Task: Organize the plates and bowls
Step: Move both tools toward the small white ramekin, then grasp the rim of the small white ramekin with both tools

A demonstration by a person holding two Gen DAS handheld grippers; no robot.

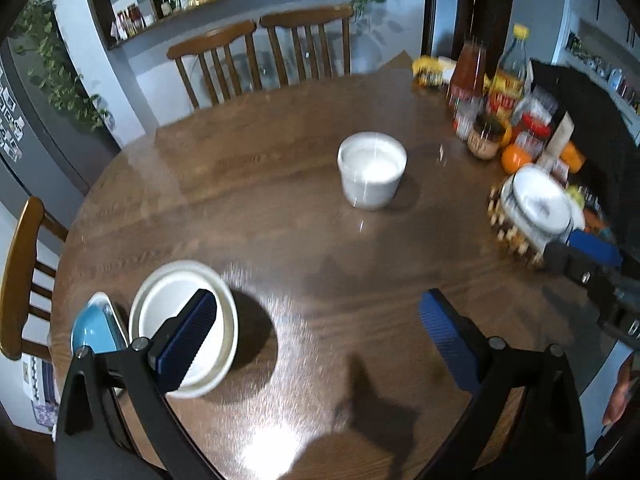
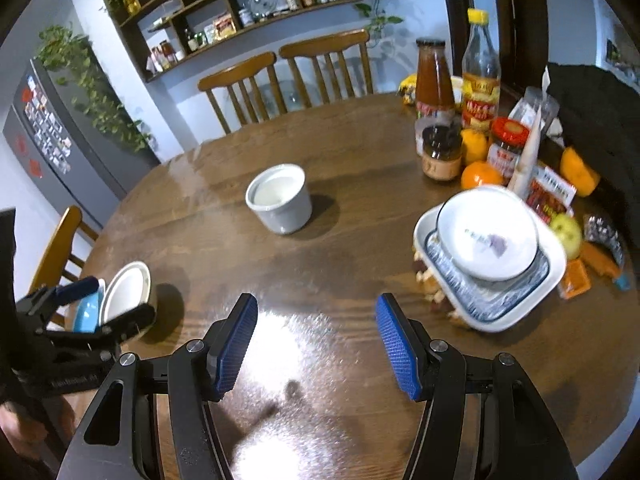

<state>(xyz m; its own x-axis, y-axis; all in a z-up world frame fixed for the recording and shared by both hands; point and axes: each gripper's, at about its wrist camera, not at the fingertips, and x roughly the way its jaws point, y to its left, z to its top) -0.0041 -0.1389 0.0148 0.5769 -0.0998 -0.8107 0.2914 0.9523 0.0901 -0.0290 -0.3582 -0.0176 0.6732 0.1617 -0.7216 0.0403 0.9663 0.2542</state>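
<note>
My left gripper point(image 1: 314, 328) is open above the round wooden table point(image 1: 260, 208), with only bare wood between its blue pads. Its left finger point(image 1: 188, 336) overlaps a white bowl point(image 1: 168, 300) that stands beside a blue bowl point(image 1: 94, 328) at the table's left edge. A white straight-sided cup point(image 1: 372, 170) stands mid-table. My right gripper point(image 2: 316, 348) is open and empty over the near table. To its right, a white bowl point(image 2: 486, 236) sits in a blue-patterned square dish point(image 2: 520, 308). The right wrist view shows the left gripper point(image 2: 106, 300) by the two bowls point(image 2: 128, 292).
Bottles point(image 2: 434, 76), jars point(image 2: 440, 152), oranges point(image 2: 480, 174), an apple and snack packets crowd the table's right side behind the stacked dish. Two wooden chairs point(image 2: 280, 80) stand at the far edge and one point(image 1: 20, 272) at the left. Shelves and a fridge line the walls.
</note>
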